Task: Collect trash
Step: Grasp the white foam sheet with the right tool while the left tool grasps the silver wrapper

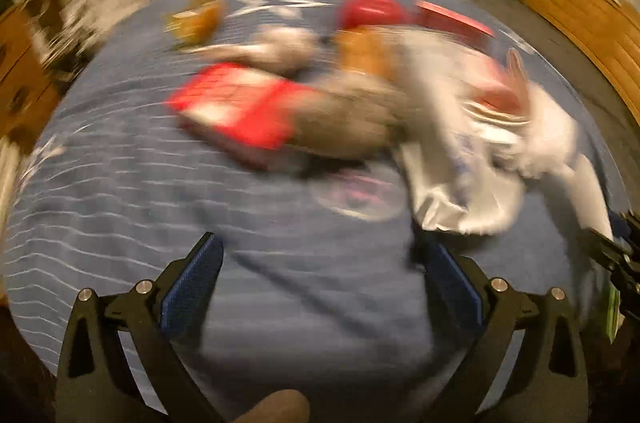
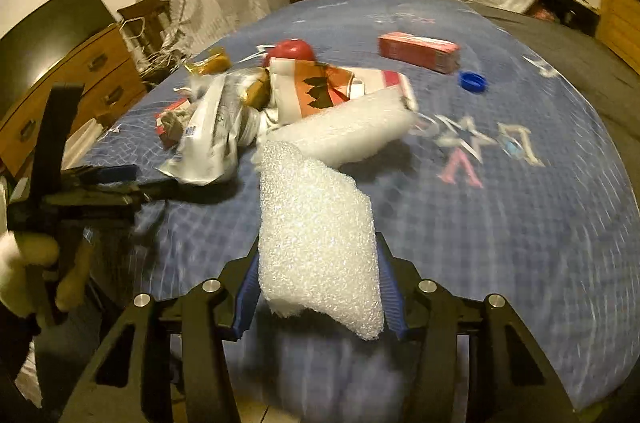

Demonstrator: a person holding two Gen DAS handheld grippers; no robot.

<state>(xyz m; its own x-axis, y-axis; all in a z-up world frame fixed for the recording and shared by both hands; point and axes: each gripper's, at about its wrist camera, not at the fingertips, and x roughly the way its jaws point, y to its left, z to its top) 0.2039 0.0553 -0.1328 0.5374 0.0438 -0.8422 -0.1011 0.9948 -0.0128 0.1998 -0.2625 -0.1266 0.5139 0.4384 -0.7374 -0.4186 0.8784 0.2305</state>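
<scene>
Right gripper up close, blue pads pinched onto a white foam sheet that trails out over the blue bedspread. Left gripper, fingers wide, nothing between them, above the spread. Further on, the trash heap: white plastic wrapper, a red carton, probably, through the blur. Beyond, a red box and blue cap.
</scene>
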